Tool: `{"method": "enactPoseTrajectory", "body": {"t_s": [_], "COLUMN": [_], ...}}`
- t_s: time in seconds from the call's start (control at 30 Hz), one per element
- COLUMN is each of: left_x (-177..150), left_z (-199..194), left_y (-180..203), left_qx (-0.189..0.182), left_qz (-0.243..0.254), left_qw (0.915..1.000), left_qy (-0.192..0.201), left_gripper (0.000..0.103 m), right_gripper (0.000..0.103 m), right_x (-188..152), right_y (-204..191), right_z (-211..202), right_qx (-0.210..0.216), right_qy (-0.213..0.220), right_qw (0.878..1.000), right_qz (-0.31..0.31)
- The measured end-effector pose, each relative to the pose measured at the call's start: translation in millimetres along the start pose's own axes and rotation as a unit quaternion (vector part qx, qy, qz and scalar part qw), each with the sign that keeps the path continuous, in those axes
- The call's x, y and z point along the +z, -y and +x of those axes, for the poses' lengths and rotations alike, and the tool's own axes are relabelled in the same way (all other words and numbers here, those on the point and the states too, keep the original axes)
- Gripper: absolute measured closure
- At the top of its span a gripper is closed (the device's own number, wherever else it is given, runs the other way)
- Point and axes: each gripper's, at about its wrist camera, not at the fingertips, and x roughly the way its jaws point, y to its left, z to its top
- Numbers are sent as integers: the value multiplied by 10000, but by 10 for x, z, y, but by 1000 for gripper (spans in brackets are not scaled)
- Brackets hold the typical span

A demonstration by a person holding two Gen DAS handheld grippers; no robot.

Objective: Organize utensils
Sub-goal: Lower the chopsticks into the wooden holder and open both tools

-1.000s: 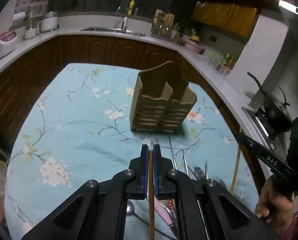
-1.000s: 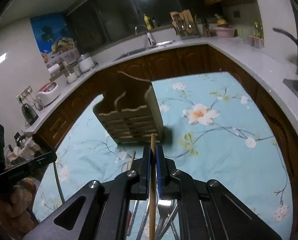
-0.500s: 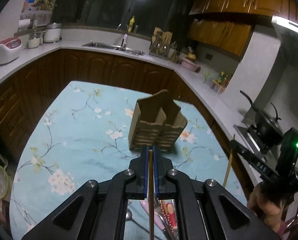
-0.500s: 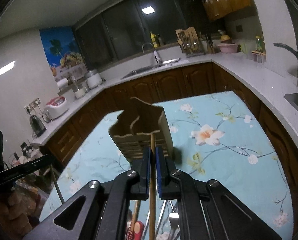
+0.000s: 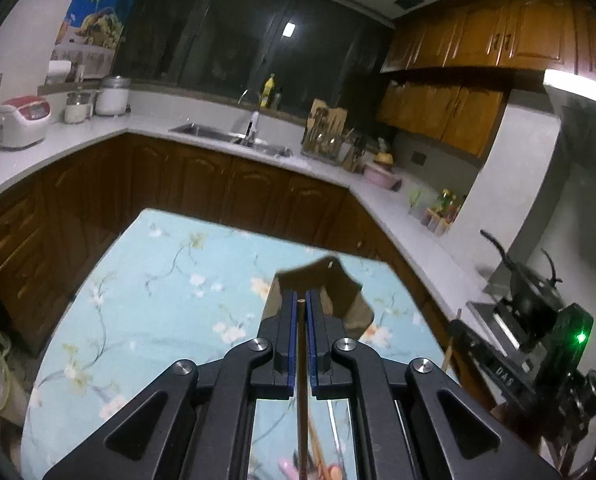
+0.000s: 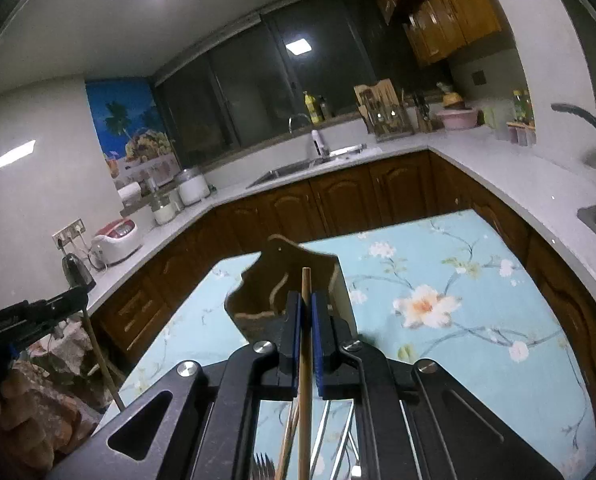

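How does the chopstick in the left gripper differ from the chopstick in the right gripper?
The left chopstick ends level with the left gripper tips; the right chopstick sticks out past the right gripper. The left one looks darker brown, the right one paler. Both are thin wooden sticks clamped between shut blue pads.

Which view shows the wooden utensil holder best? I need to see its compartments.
The right wrist view: the wooden utensil holder shows its dividers and side wall above the fingers. In the left wrist view the holder is dark, blurred and half hidden.
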Motion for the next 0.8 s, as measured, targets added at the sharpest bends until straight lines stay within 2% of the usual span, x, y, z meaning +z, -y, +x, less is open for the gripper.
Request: {"method": "enactPoseTrajectory", "body": {"t_s": [0.47, 0.63, 0.8], "left_x": [362, 389, 417], "left_z": [622, 953, 1250], "left_y": [-31, -77, -99], "left_qx": [52, 68, 244], "left_qz": [120, 95, 89], "left_qw": [9969, 9956, 9925], "left_qy": [780, 926, 1192], "left_gripper": [101, 101, 101], "right_gripper": [98, 98, 98], "right_x": [576, 744, 884], "right_y": [-55, -39, 30], "right_z": [395, 575, 701], "right_qx": [203, 109, -44], "right_qy": [1079, 1508, 1968], "right_qw": [9939, 9884, 9801], "right_qz": [-39, 120, 246]}}
